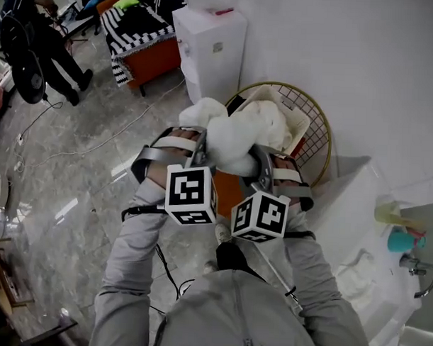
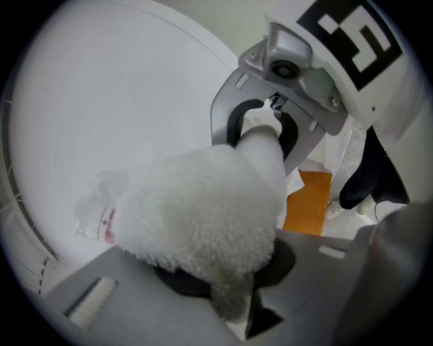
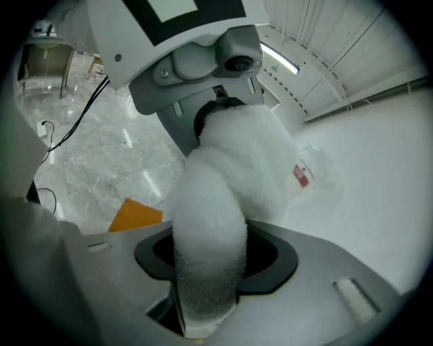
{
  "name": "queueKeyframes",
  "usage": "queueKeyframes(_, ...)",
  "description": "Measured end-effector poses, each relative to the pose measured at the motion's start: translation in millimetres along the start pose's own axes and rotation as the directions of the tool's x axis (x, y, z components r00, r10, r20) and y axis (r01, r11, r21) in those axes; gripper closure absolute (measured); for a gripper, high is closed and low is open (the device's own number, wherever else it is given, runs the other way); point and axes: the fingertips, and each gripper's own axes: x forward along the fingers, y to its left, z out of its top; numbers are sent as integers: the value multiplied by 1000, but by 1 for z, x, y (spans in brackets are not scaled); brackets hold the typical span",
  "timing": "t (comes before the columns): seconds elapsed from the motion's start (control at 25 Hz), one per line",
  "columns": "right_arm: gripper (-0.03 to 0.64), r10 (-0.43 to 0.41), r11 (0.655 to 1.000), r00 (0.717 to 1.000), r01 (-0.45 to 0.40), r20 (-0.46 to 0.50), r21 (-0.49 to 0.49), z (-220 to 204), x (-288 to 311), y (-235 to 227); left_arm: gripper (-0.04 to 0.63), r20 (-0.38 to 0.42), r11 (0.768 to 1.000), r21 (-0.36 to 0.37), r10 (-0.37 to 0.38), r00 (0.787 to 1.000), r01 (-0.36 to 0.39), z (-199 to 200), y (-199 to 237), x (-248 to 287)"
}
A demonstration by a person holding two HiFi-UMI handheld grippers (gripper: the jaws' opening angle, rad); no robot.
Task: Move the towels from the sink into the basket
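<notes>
A: Holding the towel [image 1: 230, 139] are both tools, then?

B: Yes. The left gripper [image 2: 233, 304] has its jaws pressed fully together on a thin pinch of one end. The right gripper [image 3: 203, 304] stands a little wider, clamped on a thicker roll of the other end.

A: Where is it?

B: In the air between the two grippers, out in front of the person. In the head view it overlaps the near left rim of the wire basket [image 1: 325, 137]. How high above the basket it hangs, I cannot tell.

A: Which way does it run?

B: Its long axis goes side to side, from one gripper across to the other, and the jaws face each other along it. The middle is bunched into a fat lump that bulges away from the person, toward the basket.

A: Anything in the basket?

B: A pale cloth [image 1: 279, 115] lies inside it.
</notes>
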Motion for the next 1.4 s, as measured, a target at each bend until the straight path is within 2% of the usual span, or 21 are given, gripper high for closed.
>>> queueKeyframes(0.24, 426, 51, 998, 998, -49, -47, 40, -63, 69, -19, 442, 16, 997, -14, -77, 997, 77, 8, 12, 93)
queueKeyframes(0.4, 426, 136, 988, 989, -132, -53, 83, -106, 104, -14, 442, 19, 988, -5, -153, 988, 153, 13, 1, 151)
queueKeyframes(0.52, 426, 215, 973, 974, -208, -71, 102, -137, 123, 4, 442, 20, 972, -23, -234, 972, 234, 17, -22, 187)
queueKeyframes(0.68, 425, 331, 942, 936, -320, -117, 102, -172, 136, 27, 442, 59, 927, -87, -360, 931, 365, 28, -58, 218)
queueKeyframes(0.84, 425, 414, 910, 894, -402, -169, 103, -195, 147, 45, 440, 108, 872, -153, -453, 885, 465, 32, -86, 241)
queueKeyframes(0.96, 423, 470, 882, 857, -463, -211, 86, -203, 154, 58, 439, 130, 832, -177, -510, 851, 526, 30, -104, 255)
queueKeyframes(1.12, 423, 515, 850, 814, -525, -269, 40, -208, 166, 74, 427, 98, 802, -163, -566, 819, 574, 19, -121, 268)
queueKeyframes(1.4, 417, 592, 777, 731, -630, -340, -1, -216, 189, 112, 371, -17, 762, -73, -647, 763, 644, -1, -163, 289)
